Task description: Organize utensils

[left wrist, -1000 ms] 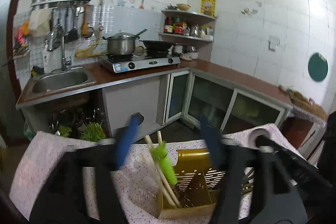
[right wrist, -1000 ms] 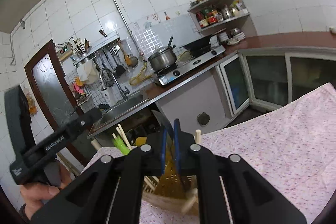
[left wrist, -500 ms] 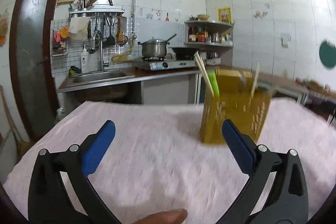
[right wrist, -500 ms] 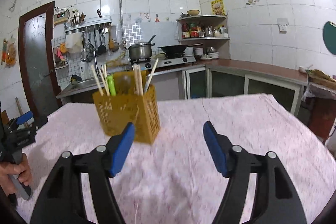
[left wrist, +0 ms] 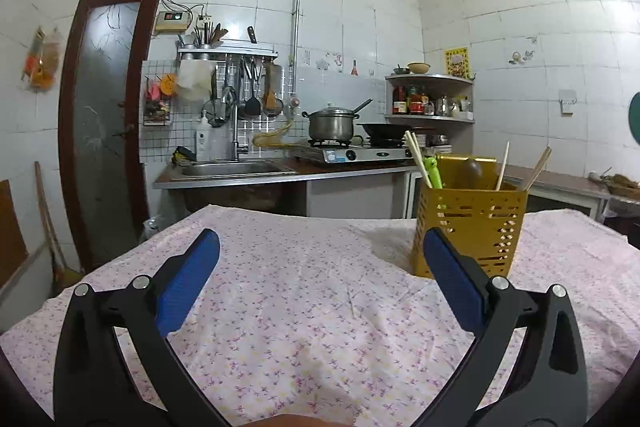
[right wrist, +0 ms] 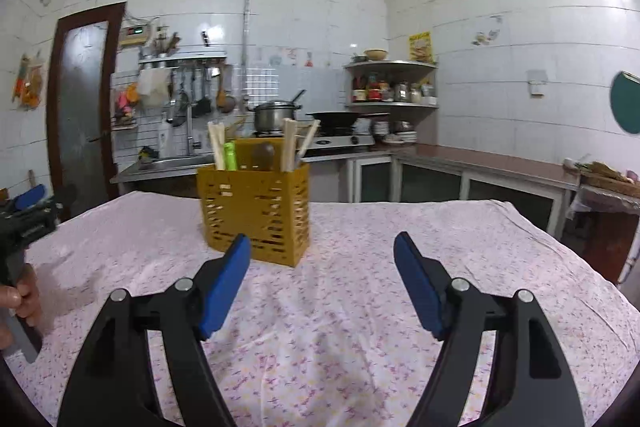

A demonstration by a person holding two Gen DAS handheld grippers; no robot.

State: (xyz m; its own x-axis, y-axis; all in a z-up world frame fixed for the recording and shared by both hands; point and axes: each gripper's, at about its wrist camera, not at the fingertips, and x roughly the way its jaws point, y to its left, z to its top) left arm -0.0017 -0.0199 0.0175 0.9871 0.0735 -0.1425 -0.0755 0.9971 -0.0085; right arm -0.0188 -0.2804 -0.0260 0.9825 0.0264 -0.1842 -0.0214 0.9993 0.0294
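Right gripper [right wrist: 322,259]: jaws just opened from near shut, now wide, nothing between. Left gripper [left wrist: 320,259]: jaws widest, empty. Both backed off from above yellow holder [right wrist: 256,213], now low over bench [right wrist: 460,235]. Holder upright, centre-left of right view; chopsticks [right wrist: 290,143] and green utensil [right wrist: 229,155] standing inside. Last item apparently dropped in; no loose utensils visible on the cloth.

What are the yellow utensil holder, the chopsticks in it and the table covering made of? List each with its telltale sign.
Yellow utensil holder: probably moulded plastic, matte, with even punched slots in its walls.
Chopsticks: look like pale wood or bamboo, unvarnished and dull; too small to tell which.
Table covering: thin printed fabric, by its wrinkles and small floral pattern.
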